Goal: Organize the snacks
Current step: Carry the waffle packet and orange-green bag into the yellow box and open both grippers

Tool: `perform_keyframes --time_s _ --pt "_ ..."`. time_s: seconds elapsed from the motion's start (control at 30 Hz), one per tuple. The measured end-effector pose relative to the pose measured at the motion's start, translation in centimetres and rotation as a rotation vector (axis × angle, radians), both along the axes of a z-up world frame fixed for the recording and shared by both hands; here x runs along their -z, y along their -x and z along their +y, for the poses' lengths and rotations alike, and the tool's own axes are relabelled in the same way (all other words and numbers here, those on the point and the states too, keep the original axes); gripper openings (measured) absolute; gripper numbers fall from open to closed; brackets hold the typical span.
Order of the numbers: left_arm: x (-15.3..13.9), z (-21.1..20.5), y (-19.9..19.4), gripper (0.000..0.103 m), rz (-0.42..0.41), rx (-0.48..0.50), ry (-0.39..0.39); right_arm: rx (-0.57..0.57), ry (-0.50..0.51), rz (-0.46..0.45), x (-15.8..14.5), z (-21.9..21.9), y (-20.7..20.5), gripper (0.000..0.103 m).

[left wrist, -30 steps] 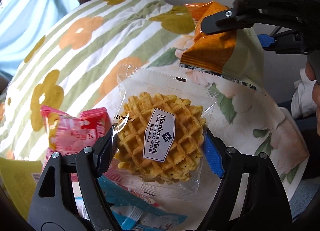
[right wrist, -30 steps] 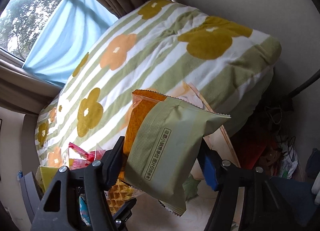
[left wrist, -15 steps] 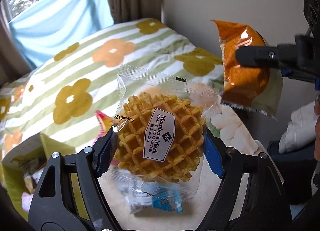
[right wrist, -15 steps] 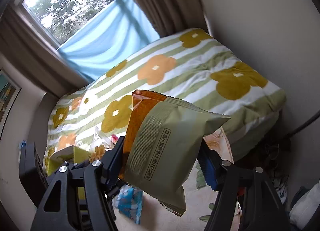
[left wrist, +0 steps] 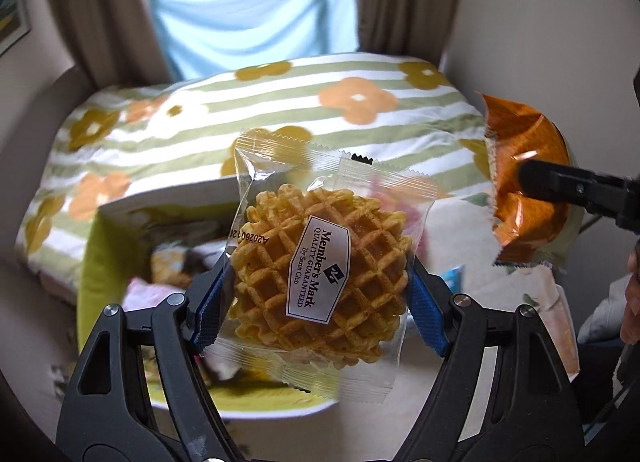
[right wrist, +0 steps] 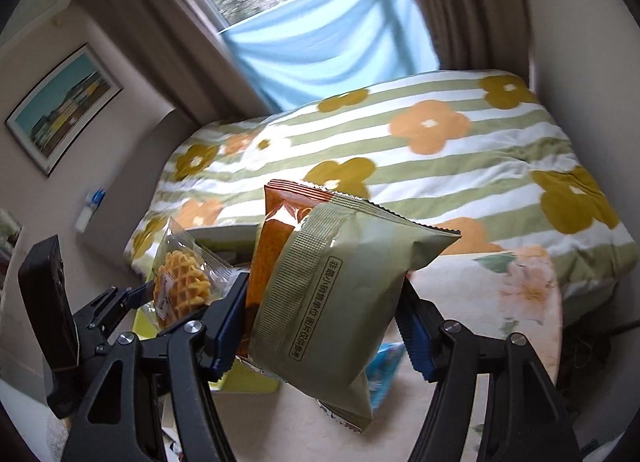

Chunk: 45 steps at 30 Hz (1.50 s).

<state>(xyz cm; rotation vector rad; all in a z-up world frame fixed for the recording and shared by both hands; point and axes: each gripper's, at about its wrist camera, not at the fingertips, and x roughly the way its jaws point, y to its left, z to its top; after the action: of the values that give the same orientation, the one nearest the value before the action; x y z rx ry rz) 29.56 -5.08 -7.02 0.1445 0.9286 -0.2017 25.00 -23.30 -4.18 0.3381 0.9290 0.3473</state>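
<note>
Up close, the left gripper (left wrist: 316, 294) clamps a clear-wrapped waffle (left wrist: 322, 276), blue pads pressed to both sides. The right gripper (right wrist: 322, 322) pinches two packets together, an olive-green snack bag (right wrist: 336, 294) over an orange one (right wrist: 276, 230). Below them, a yellow-green box (left wrist: 94, 262) with blurred snacks inside sits on a pale floral-print surface (right wrist: 520, 290), a blue packet (right wrist: 386, 362) lying loose there. Behind it, a bed with a green-striped flower duvet (right wrist: 400, 150). Farther back, brown curtains (left wrist: 100, 14), blue fabric (right wrist: 332, 46) across the window, and a framed picture (right wrist: 60, 110) on the wall.
</note>
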Motion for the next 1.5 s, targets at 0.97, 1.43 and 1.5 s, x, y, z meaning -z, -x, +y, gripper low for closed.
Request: perform_keyframes --time_s 0.97,1.43,1.5 --pt "6.3 20.9 -7.4 0.103 0.177 -0.124 0.049 -0.124 0.101 0.114 5.7 20.7 -3.2 0.064" --pt "5.9 21.8 -7.4 0.103 0.172 -0.134 0.045 -0.149 0.134 0.119 6.6 22.2 -4.4 0.070" --pt "5.8 21.9 -7.3 0.103 0.171 -0.137 0.047 -0.154 0.162 0.081 6.3 22.6 -4.1 0.092"
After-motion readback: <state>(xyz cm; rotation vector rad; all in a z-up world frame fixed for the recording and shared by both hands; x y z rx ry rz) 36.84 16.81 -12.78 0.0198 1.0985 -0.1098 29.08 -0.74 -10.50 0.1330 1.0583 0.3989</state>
